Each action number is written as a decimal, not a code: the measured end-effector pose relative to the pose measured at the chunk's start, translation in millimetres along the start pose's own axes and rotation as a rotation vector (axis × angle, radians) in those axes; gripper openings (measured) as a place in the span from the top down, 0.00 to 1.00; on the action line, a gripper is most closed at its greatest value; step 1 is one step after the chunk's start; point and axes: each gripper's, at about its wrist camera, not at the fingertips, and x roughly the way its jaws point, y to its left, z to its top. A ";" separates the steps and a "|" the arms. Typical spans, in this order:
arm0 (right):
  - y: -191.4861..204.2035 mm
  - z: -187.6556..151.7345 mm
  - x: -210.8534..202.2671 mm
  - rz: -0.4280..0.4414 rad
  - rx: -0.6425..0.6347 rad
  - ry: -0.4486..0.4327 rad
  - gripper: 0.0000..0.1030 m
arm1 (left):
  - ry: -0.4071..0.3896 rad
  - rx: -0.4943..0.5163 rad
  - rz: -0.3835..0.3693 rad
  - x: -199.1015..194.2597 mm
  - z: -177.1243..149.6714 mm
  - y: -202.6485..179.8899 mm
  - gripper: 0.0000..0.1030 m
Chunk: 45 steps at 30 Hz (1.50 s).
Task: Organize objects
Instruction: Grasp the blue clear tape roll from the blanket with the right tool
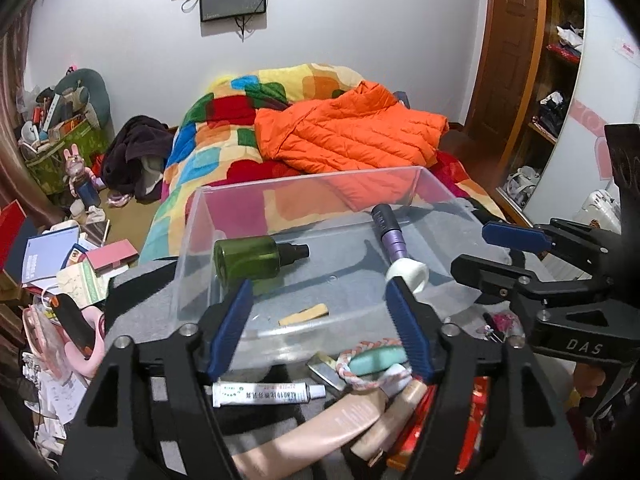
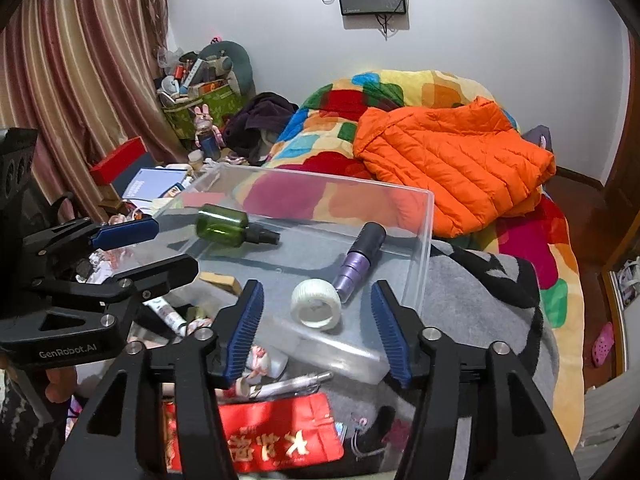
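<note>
Since loose items belong in the clear box point(image 2: 420, 248), the bottle point(image 2: 222, 226) and tape roll point(image 2: 316, 308) lie inside. Both the left gripper point(image 1: 320, 332) and right gripper point(image 2: 318, 332) hover beside it, jaws apart and empty.

L hand-held gripper point(image 1: 320, 328) wide apart, empty | clear bin point(image 1: 192, 248): green bottle point(image 1: 250, 258) (lying flat), purple tube point(image 1: 388, 236)

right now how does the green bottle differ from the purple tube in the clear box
The green bottle is squat, see-through green with a thin black spray nozzle; the purple tube is slimmer, opaque metallic purple with a wide dark cap. The bottle lies crosswise near the clear box's far left side, alone; the tube lies toward the right wall, its lower end beside the white tape roll. Both lie on their sides inside the box.
</note>
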 end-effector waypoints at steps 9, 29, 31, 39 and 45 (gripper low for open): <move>3.6 -22.8 -43.8 -0.006 -0.024 -0.048 0.35 | -0.008 -0.006 -0.001 -31.7 -26.1 11.5 0.12; -2.4 -134.3 -57.9 0.046 0.075 0.148 0.34 | 0.242 0.010 -0.001 18.8 -93.3 33.1 0.12; -2.2 -140.2 -56.3 0.034 0.081 0.157 0.35 | 0.238 -0.002 -0.011 20.7 -91.4 32.7 0.12; -9.2 -144.6 -59.4 0.013 0.106 0.149 0.66 | 0.198 -0.004 -0.002 11.9 -93.1 28.5 0.71; -10.9 -137.9 -53.2 0.015 0.113 0.133 0.66 | 0.185 -0.047 0.009 -12.2 -110.8 36.7 0.96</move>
